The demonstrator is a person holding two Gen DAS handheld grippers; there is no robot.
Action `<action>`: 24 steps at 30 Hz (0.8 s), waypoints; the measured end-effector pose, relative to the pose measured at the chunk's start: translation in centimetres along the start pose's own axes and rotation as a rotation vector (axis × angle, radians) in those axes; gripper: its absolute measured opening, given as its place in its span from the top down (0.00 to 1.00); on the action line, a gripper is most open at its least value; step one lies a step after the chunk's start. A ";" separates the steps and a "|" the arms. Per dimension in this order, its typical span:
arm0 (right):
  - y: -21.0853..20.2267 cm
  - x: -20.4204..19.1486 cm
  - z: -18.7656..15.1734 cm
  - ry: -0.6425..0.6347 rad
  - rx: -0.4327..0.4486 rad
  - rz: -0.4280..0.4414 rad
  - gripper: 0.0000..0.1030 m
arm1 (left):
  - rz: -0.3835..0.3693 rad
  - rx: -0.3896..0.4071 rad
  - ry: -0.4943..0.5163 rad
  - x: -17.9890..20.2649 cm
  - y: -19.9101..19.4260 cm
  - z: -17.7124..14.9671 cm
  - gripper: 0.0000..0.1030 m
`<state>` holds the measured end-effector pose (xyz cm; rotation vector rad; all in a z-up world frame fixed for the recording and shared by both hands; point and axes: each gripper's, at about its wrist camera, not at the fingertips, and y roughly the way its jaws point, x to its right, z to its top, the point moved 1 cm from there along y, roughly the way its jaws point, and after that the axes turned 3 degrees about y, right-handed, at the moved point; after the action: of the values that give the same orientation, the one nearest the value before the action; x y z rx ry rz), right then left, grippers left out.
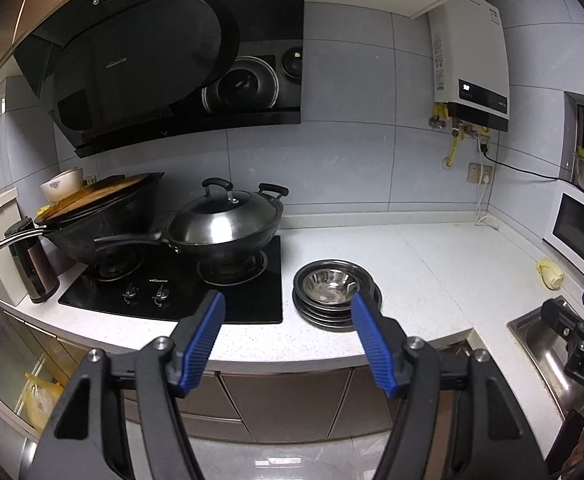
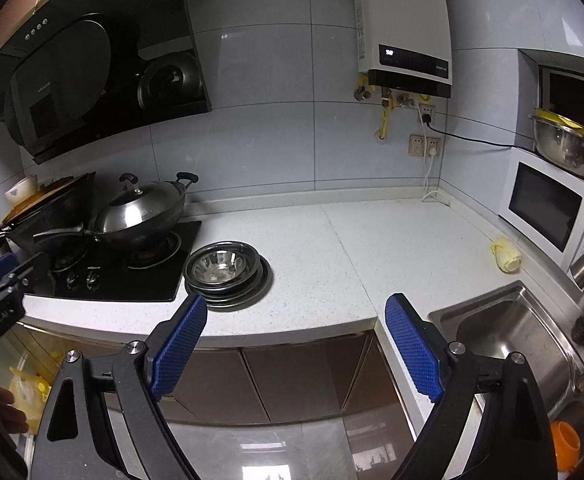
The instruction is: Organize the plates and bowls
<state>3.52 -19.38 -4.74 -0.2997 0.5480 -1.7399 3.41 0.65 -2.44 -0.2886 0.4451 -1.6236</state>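
**Steel dishes stacked beside the hob, both grippers held back and empty**

Stainless steel is what the task's pieces are made of: a bowl (image 1: 331, 282) is seated in the top of a stack of plates (image 1: 338, 312) on the speckled white counter (image 1: 432, 264). The stack is placed just right of the black hob (image 1: 248, 304), near the counter's front edge. On the hob, nearest the stack, a lidded wok (image 1: 224, 226) is seen, and a darker wok (image 1: 104, 216) is set on the burner farther from it. Well to the right of the stack, a small pale yellow object (image 2: 506, 254) is lying on the counter, and beyond it the sink (image 2: 504, 328) is sunk into the worktop.

The left gripper (image 1: 288, 310) is held in front of the counter edge, its blue pads (image 1: 208, 334) spread wide with nothing between them. The right gripper (image 2: 296, 312) is held likewise, to the right of the stack; its fingers are parted and nothing is gripped. Neither gripper is touching the stack.
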 end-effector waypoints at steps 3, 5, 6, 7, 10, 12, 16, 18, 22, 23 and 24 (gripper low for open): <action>-0.1 -0.4 -0.5 0.018 -0.006 -0.003 0.15 | -0.002 0.001 -0.008 -0.7 -0.1 -0.1 0.37; -0.2 -0.6 -0.9 0.024 -0.014 -0.005 0.15 | -0.002 -0.004 -0.011 -0.9 -0.2 -0.1 0.37; -0.3 -0.6 -1.0 0.026 -0.015 -0.007 0.15 | -0.002 -0.003 -0.009 -0.9 -0.3 -0.2 0.37; -0.5 -0.6 -1.2 0.028 -0.014 -0.009 0.15 | -0.002 -0.002 -0.003 -0.9 -0.4 -0.2 0.37; -0.9 -0.5 -1.3 0.040 -0.013 -0.015 0.15 | -0.005 0.005 0.011 -0.8 -0.7 -0.1 0.37; -1.1 -0.3 -1.3 0.055 -0.013 -0.013 0.15 | -0.005 0.013 0.021 -1.0 -0.9 0.0 0.37; -1.5 -0.1 -1.3 0.065 -0.010 -0.019 0.15 | -0.010 0.030 0.023 -1.7 -1.2 0.3 0.37; -1.8 -0.1 -1.3 0.063 -0.004 -0.027 0.15 | -0.009 0.037 0.025 -1.8 -1.4 0.5 0.37; -2.1 0.1 -1.3 0.064 -0.002 -0.031 0.15 | -0.012 0.042 0.029 -2.0 -1.7 0.5 0.37; -2.2 0.1 -1.3 0.065 -0.003 -0.031 0.15 | -0.012 0.042 0.032 -1.9 -1.8 0.5 0.37; -2.2 0.2 -1.4 0.067 -0.003 -0.032 0.15 | -0.015 0.043 0.032 -2.0 -1.8 0.5 0.37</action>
<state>0.93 -18.96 -4.78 -0.2543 0.5976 -1.7856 2.26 2.73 -1.06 -0.2342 0.4334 -1.6519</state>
